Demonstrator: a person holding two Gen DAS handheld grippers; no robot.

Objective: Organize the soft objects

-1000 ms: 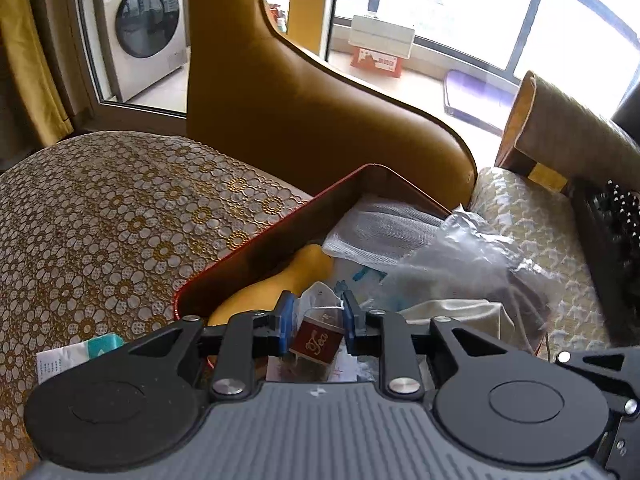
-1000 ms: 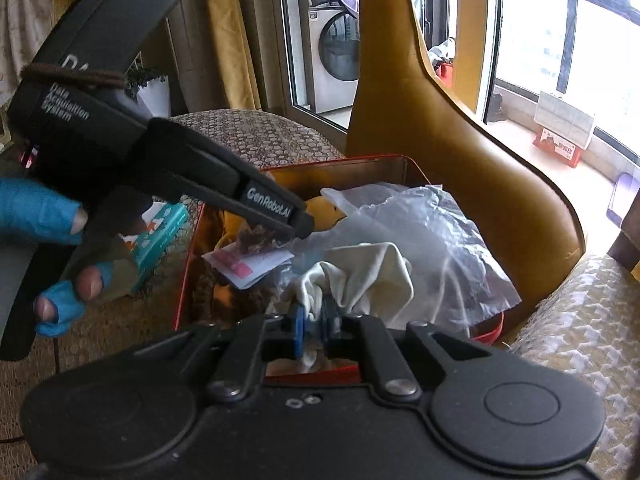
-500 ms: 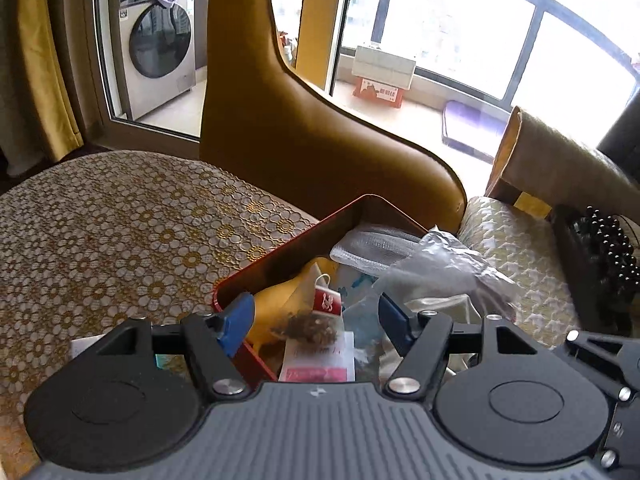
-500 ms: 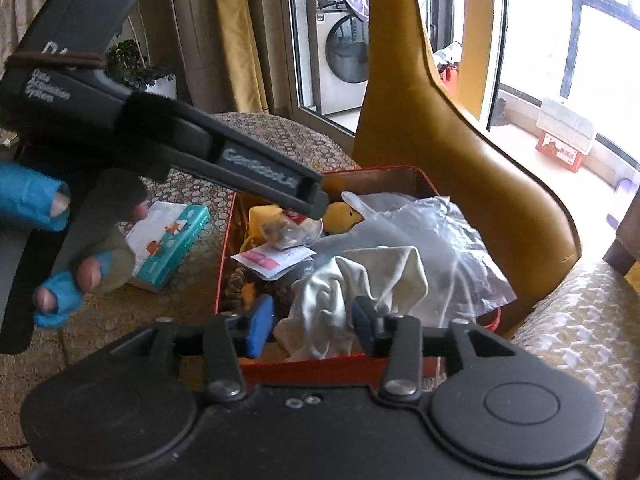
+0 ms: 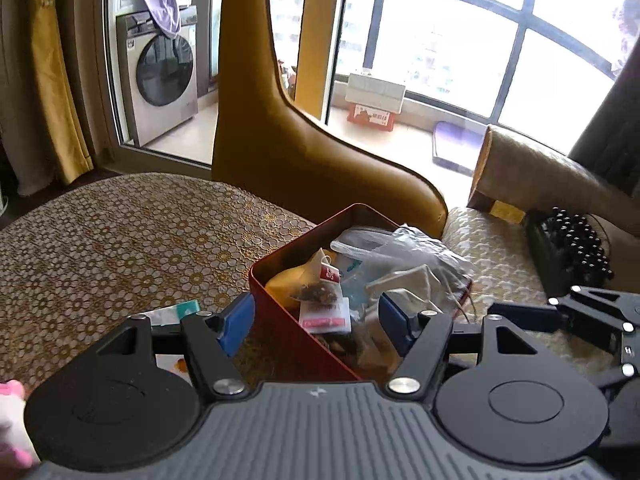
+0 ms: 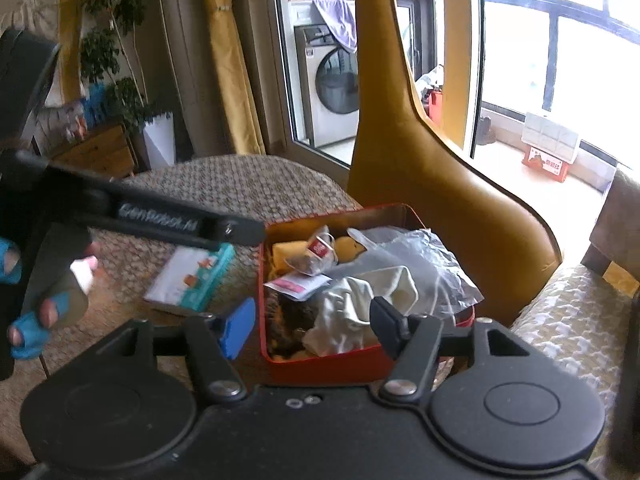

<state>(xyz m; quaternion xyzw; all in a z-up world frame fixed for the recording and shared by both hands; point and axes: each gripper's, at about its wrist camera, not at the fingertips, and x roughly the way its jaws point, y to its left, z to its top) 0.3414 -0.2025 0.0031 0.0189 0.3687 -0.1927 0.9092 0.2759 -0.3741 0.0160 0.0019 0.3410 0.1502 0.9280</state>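
Clearly "GenRobot.AI" printed on left claw (image 6: 240,236); teabag tag (image 6: 318,249) unreadable.

The tin (image 6: 328,364) sits on the table (image 6: 240,184) just before the chair back (image 6: 440,184), with the tea bag (image 6: 316,256), cloth (image 6: 352,312) and plastic bag (image 6: 432,264) inside it and the tissue pack (image 6: 188,280) lying left of it.

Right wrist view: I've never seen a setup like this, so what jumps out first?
A red metal tin crammed with soft clutter sits mid-frame on the patterned tablecloth: a crumpled white cloth, a clear plastic bag and a tea bag with a red tag. Behind it rises a tall mustard-yellow leather chair back. The right gripper in the foreground has just been opening, nothing between its jaws.
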